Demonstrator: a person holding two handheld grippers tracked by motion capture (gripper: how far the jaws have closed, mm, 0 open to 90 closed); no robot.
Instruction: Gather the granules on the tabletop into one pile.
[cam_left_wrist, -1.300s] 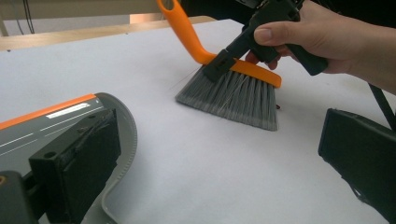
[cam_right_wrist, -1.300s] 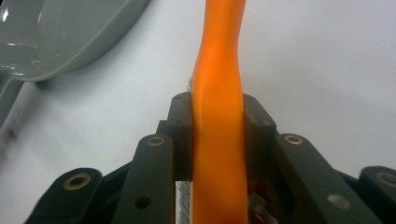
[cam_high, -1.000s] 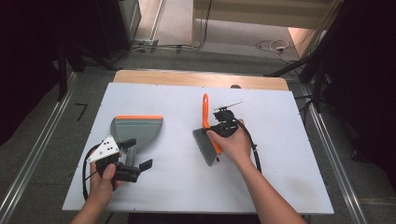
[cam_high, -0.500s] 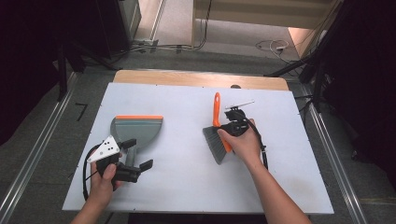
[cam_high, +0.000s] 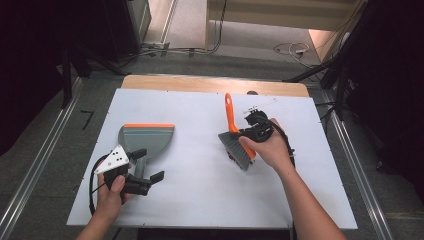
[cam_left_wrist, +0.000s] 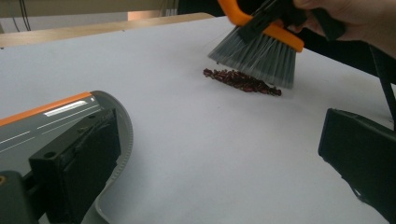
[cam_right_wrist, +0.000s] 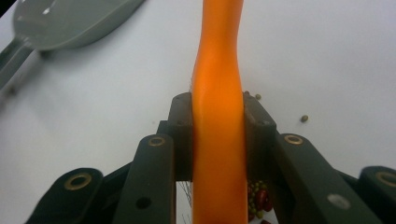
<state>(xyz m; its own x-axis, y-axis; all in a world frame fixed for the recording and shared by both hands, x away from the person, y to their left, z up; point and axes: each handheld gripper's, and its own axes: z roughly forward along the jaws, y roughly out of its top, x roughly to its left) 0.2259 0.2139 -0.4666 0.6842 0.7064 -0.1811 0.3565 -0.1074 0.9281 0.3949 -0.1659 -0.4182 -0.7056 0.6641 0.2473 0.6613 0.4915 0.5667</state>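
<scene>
- Left tool (cam_high: 145, 179): near the bench's front-left corner, jaws wide and holding nothing. One jaw lies against the dustpan's handle; the other stands well apart.
- Dustpan (cam_high: 146, 140): grey moulded plastic, flat scoop with an orange lip toward the far edge, lying flat on the white bench (cam_high: 200, 210) left of centre.
- Beans (cam_left_wrist: 243, 81): small, dark red, glossy, in a short loose line right of centre, just under the bristles. A few greenish strays lie apart.
- Brush (cam_high: 235, 137): smooth orange tapered handle, grey splayed bristles, lifted over the beans.
- Right tool (cam_right_wrist: 218, 135): clamped narrow on the brush handle.
- Risk: hard round beans may roll or scatter under a fast stroke; the unheld dustpan may slide when bristles push against its lip.
</scene>
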